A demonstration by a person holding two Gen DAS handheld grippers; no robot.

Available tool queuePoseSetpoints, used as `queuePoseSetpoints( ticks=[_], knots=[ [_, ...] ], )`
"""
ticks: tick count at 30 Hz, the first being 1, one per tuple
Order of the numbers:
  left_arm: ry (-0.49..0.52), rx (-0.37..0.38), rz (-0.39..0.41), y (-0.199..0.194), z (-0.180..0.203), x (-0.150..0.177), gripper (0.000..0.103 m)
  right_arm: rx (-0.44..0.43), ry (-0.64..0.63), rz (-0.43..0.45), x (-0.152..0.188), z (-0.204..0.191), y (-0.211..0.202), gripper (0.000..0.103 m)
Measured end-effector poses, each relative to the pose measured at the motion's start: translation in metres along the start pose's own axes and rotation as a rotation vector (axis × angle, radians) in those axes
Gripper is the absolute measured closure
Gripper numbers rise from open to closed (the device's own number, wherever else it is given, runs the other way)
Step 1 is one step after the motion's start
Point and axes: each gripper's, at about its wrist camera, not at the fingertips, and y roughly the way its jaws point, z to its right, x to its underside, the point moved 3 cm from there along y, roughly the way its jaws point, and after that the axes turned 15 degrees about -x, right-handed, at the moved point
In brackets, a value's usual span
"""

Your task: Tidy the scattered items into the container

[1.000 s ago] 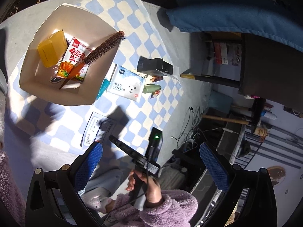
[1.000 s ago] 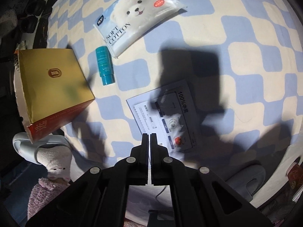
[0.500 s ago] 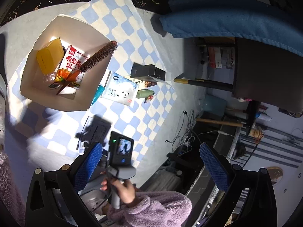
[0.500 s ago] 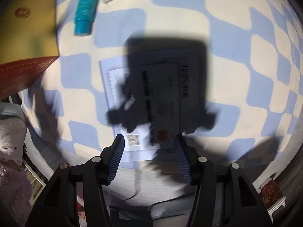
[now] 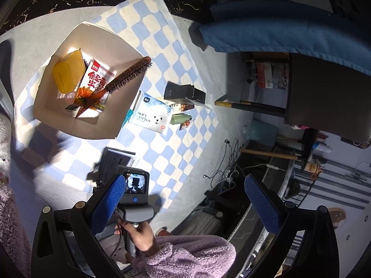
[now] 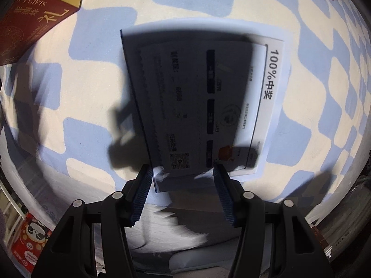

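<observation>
The printed card [image 6: 204, 106] lay flat on the blue and cream checked cloth [image 6: 324, 74], mostly in the shadow of my right tool [image 6: 183, 185]. This tool stood wide, with its two blue fingers [image 6: 142, 192] on either side of the near edge of the card, at about 6 o'clock from its middle. Whether the fingers already touched the card I could not tell; nothing was between them but the card's edge.

The container, an open white box [image 5: 76, 122], stood on the same cloth at about 10 o'clock from the card in the left wrist view. Inside it were a yellow case [image 5: 67, 73], a red snack packet [image 5: 97, 78] and a round hairbrush [image 5: 123, 78] that leaned with its bristle head over the rim.

Just outside the box at 3 o'clock lay a teal tube [image 5: 127, 117], mostly hidden by the wall, and touching it a white tissue pack [image 5: 150, 114] with a bear face. Further at 3 o'clock there were a black box [image 5: 184, 92] and a small green bottle [image 5: 179, 118].

My left tool [image 5: 185, 206] was held high above the desk, wide and with nothing in it.
</observation>
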Motion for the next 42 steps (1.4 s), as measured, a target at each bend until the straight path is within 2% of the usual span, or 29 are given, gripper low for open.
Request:
queuePoseSetpoints(
  ticks=[2,5,8,10,14,21,23,25,30,33,35,39,42],
  knots=[
    [0.001,0.003,-0.005,0.001,0.001,0.001,0.000,-0.079,0.027,0.010,-0.002,0.004,-0.009,0.047],
    [0.003,0.003,-0.013,0.003,0.002,0.001,0.000,-0.163,0.102,0.085,-0.011,0.022,-0.036,0.047],
    [0.018,-0.001,-0.012,0.004,0.005,0.002,0.000,-0.148,0.177,0.152,-0.021,0.053,-0.056,0.047],
    [0.021,-0.003,-0.015,0.005,0.005,0.002,0.000,-0.138,0.223,0.146,-0.023,0.072,-0.053,0.047],
    [-0.004,-0.008,-0.016,0.007,0.001,0.002,0.000,-0.239,0.282,0.091,-0.015,0.082,-0.029,0.045],
    [0.001,-0.012,-0.012,0.006,0.002,0.001,0.000,-0.060,0.097,0.083,-0.010,0.060,-0.018,0.044],
    [-0.003,-0.012,-0.012,0.006,0.001,0.000,0.000,-0.012,0.032,0.063,-0.008,0.054,-0.013,0.037],
    [-0.005,-0.011,-0.011,0.006,0.001,0.001,0.000,0.019,-0.025,0.036,-0.007,0.050,-0.009,0.035],
    [0.008,-0.008,-0.019,0.009,0.008,0.001,0.000,-0.004,-0.042,0.017,0.004,0.046,-0.010,0.036],
    [0.015,-0.006,-0.022,0.011,0.011,0.001,0.000,-0.024,-0.129,-0.034,0.017,0.027,-0.005,0.036],
    [0.015,-0.007,-0.026,0.013,0.010,0.002,0.000,0.026,-0.235,-0.067,0.024,0.013,0.003,0.036],
    [0.004,-0.014,-0.031,0.014,0.006,0.002,0.000,0.213,-0.389,-0.079,0.032,0.008,0.018,0.036],
    [-0.013,-0.015,-0.026,0.011,0.002,0.000,0.000,0.254,-0.425,-0.058,0.033,0.016,0.021,0.038]
  ],
)
